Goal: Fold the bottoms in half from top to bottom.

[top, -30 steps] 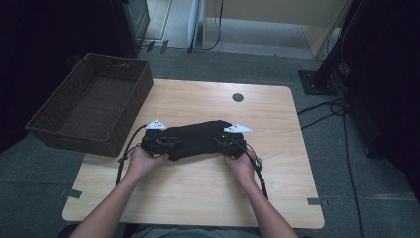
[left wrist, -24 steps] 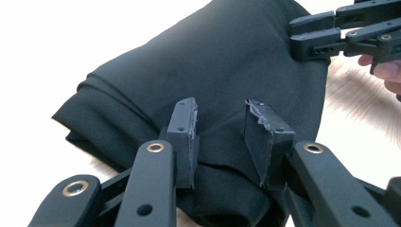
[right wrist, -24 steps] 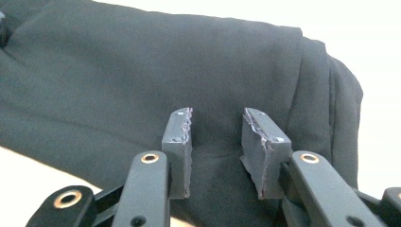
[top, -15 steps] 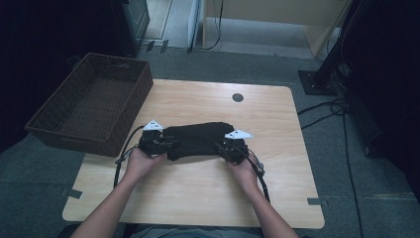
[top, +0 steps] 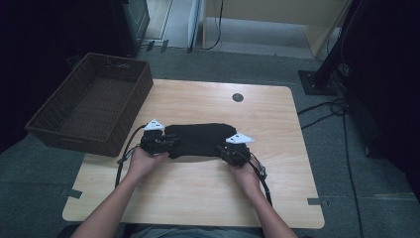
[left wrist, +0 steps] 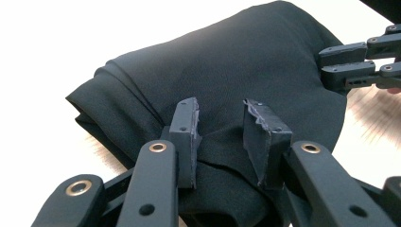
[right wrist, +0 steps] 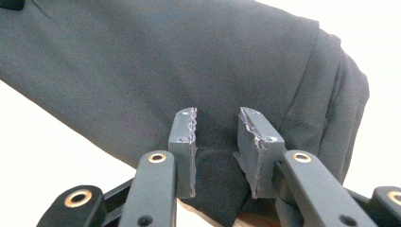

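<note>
A folded black cloth [top: 200,139] lies across the middle of the wooden table [top: 198,198]. My left gripper [top: 170,144] is at the cloth's left end. In the left gripper view its pads [left wrist: 187,125] pinch a wrinkled edge of the cloth [left wrist: 236,61]. My right gripper [top: 224,149] is at the right end; its jaws have just been closing with the cloth [right wrist: 165,61] between the pads [right wrist: 184,132]. The right gripper's jaws [left wrist: 359,61] show far off in the left gripper view.
A dark wicker basket [top: 132,101] stands at the table's left edge, hanging over it. A round black grommet [top: 237,97] sits near the far edge. Cables trail from both grippers toward the person. Dark furniture and floor cables surround the table.
The right gripper and the cloth's right end have drifted slightly toward the person. The left hand has held still.
</note>
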{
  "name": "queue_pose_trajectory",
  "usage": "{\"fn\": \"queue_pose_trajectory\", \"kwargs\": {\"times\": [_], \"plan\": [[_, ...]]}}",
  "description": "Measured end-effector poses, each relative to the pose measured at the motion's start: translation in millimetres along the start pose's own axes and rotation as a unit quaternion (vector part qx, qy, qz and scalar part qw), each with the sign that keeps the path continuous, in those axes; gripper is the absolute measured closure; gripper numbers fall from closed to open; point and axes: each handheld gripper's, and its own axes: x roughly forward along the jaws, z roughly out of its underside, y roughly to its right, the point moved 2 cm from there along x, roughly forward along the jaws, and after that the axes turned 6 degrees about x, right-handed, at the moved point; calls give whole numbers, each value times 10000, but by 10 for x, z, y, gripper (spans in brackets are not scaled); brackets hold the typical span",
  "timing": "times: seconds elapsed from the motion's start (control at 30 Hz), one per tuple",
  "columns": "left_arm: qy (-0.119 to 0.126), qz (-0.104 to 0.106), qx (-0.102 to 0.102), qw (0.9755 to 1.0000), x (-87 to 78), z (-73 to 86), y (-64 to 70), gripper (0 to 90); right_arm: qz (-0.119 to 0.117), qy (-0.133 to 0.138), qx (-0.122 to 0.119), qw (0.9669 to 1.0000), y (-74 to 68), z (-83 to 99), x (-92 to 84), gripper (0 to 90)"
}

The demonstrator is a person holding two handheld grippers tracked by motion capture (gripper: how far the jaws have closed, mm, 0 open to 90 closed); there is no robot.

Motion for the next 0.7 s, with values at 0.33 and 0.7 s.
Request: {"fn": "queue_pose_trajectory", "kwargs": {"times": [0.33,0.7], "plan": [[-53,261,-2,9996,-138,-214,-26,540,-149,58,411,9990,30,-64,-78,640],[-169,137,100,9997,26,-371,-263,511,-332,352,504,9976,-114,-254,-111,590]]}}
